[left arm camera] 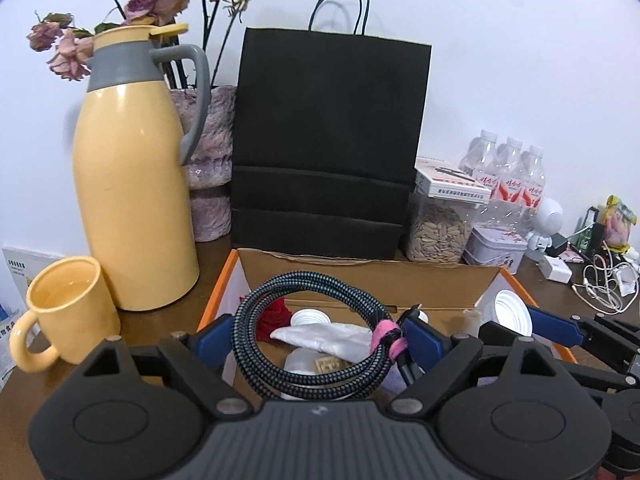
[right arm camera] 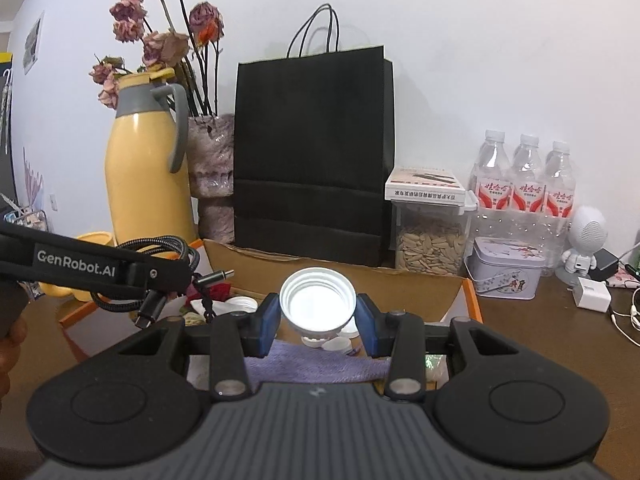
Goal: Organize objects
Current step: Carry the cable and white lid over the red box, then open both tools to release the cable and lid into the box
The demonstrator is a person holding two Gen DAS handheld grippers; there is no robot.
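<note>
Left gripper (left arm camera: 316,338) fingers spread wide, clamped on coiled braided cable (left arm camera: 308,344) held over open cardboard box (left arm camera: 372,280); right gripper (right arm camera: 317,322) fingers partly closed, pads pinching white plastic cap (right arm camera: 318,304) above same box; beyond box on surface (right arm camera: 540,332): black paper bag (left arm camera: 328,140), yellow thermos jug (left arm camera: 132,168), yellow mug (left arm camera: 68,312).
</note>
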